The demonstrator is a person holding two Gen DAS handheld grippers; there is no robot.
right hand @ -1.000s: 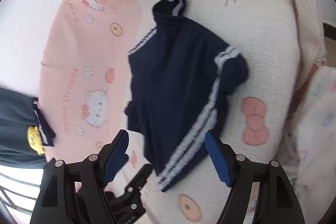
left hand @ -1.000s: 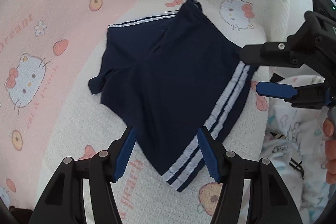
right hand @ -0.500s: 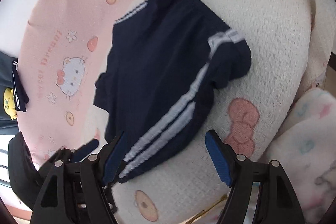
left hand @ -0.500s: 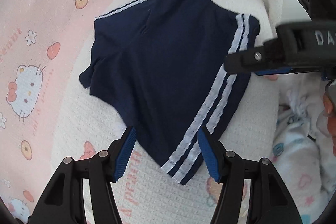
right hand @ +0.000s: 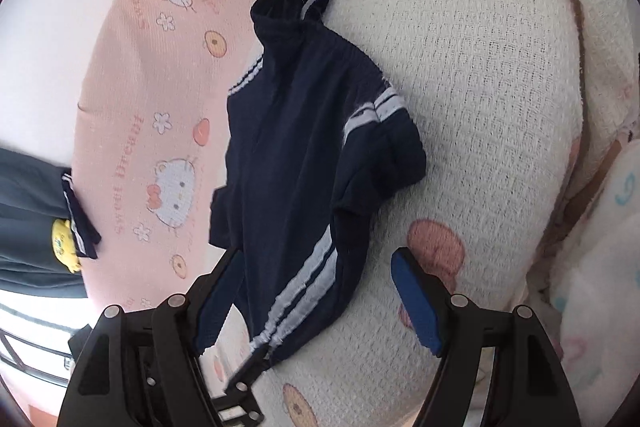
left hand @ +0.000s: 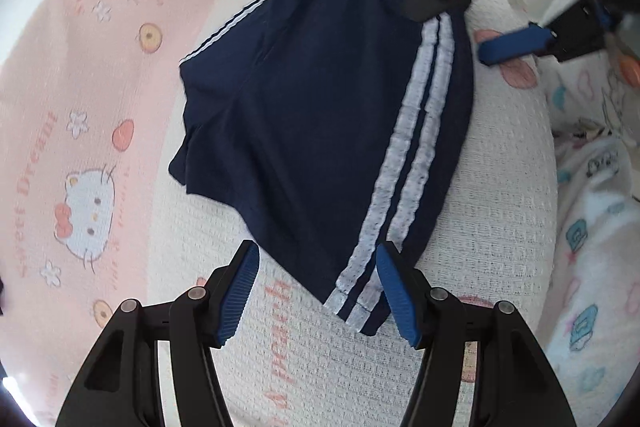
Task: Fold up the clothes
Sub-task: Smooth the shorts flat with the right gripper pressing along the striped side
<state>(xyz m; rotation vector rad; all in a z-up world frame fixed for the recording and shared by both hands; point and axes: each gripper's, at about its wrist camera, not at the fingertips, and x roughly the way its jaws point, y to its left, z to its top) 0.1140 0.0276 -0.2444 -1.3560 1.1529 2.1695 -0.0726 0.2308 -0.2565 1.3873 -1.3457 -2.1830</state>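
Both tongs stand with their jaws spread apart, clamping nothing. The left gripper [left hand: 318, 287] hovers over the near striped hem corner of the navy shorts [left hand: 320, 115], while the right gripper [right hand: 316, 301] straddles the shorts' side stripes. The shorts lie spread on a cream and pink cartoon-cat blanket [left hand: 500, 227], their waistband farthest away.

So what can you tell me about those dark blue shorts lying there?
The navy shorts look like soft knit fabric, with two white stripes down each side and a gathered elastic waistband at the far end. They lie mostly flat but rumpled on a cream and pink cartoon-cat blanket. The open left gripper straddles the near striped hem corner.
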